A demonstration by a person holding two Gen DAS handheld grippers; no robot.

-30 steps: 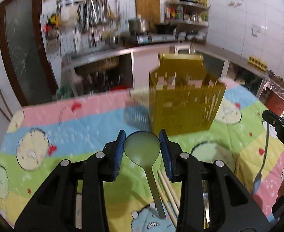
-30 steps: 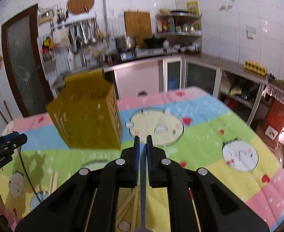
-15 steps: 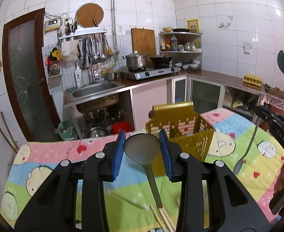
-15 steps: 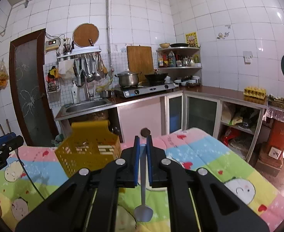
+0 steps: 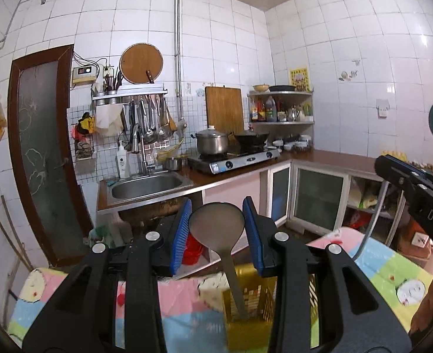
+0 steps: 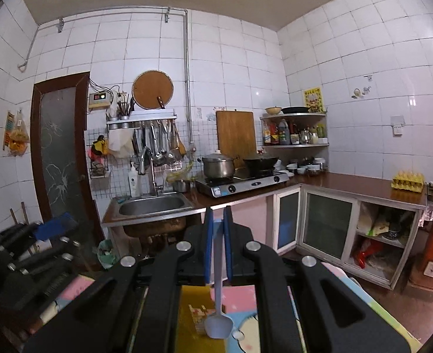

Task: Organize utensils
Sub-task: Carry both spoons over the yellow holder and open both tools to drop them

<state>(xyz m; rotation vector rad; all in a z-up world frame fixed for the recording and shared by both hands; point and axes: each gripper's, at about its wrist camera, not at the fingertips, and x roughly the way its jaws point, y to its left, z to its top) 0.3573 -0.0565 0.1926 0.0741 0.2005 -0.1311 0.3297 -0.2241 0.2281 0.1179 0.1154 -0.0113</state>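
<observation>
Two utensils lifted above the yellow basket (image 5: 247,309), neither yet placed. The left gripper (image 5: 217,235) is clamped on the bowl of a grey ladle (image 5: 216,225), whose handle hangs down over the basket's opening. The right gripper (image 6: 217,245) has its blue pads pressed together on the thin handle of a pale spoon (image 6: 218,325), bowl downward, just above the basket's yellow rim.

Progress — judged early to middle: both pieces are picked up and carried to the basket, but lowering and release remain. Whether more utensils remain on the patterned tablecloth (image 5: 393,267) cannot be told, since the grippers hide most of it.

Room for moving — the two grippers hang close together over one narrow opening, so lowering one piece at a time seems wiser. The kitchen counter (image 6: 348,184) stands well apart.
</observation>
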